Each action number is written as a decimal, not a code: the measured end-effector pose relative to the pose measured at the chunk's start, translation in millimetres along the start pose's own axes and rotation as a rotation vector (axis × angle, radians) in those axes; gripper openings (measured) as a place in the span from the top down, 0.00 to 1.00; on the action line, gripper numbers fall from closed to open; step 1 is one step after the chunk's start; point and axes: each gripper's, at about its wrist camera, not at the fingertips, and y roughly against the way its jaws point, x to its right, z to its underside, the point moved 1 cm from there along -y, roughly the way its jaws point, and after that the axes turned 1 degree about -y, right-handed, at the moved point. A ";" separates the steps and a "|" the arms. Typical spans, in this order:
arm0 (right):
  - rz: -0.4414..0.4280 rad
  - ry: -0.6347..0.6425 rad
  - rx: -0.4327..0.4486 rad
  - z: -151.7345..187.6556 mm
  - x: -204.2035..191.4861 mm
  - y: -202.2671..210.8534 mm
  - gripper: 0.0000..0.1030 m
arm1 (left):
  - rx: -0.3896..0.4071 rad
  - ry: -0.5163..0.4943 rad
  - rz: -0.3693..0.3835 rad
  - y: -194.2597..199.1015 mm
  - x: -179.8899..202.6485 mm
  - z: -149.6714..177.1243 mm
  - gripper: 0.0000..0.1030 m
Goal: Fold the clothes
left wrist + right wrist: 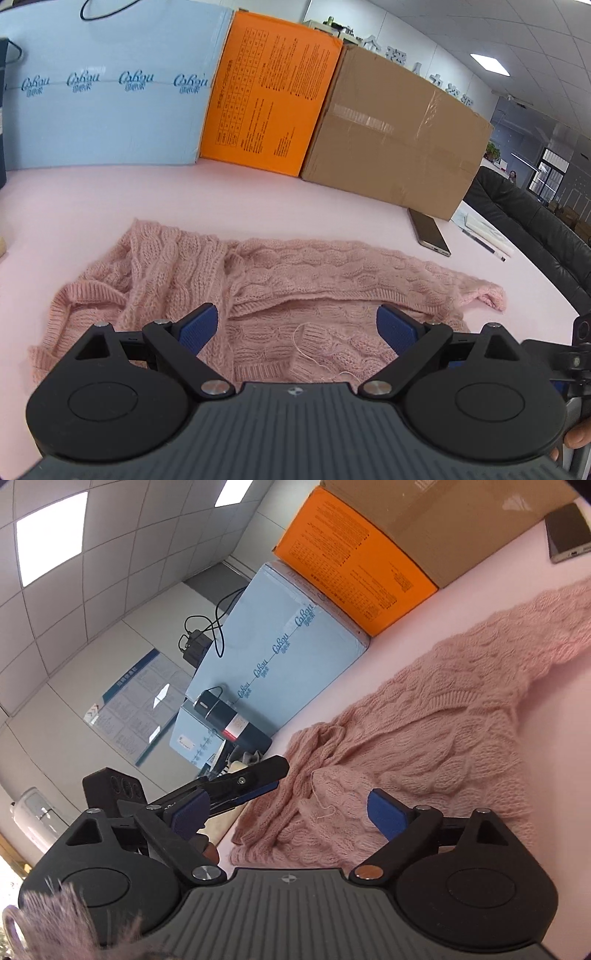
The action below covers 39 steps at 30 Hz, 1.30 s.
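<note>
A pink cable-knit sweater [258, 280] lies rumpled on the pink table [258, 192], partly folded over itself, with a loose yarn thread near its front edge. My left gripper [297, 325] is open and empty, its blue pads just above the sweater's near hem. In the right wrist view the sweater [424, 738] spreads to the right. My right gripper [284, 812] is open and empty, over the sweater's near corner at the table edge. The left gripper's fingers [255, 775] show at the left of that view.
A light blue box [107, 96], an orange box [269, 96] and a brown cardboard box [399, 136] stand along the back of the table. A phone [430, 232] and papers lie at the right. A black sofa [535, 236] is beyond the right edge.
</note>
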 end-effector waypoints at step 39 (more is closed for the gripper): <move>-0.030 -0.008 0.021 7.9 23.7 23.9 0.00 | -0.035 0.234 0.005 43.7 -36.0 35.3 0.85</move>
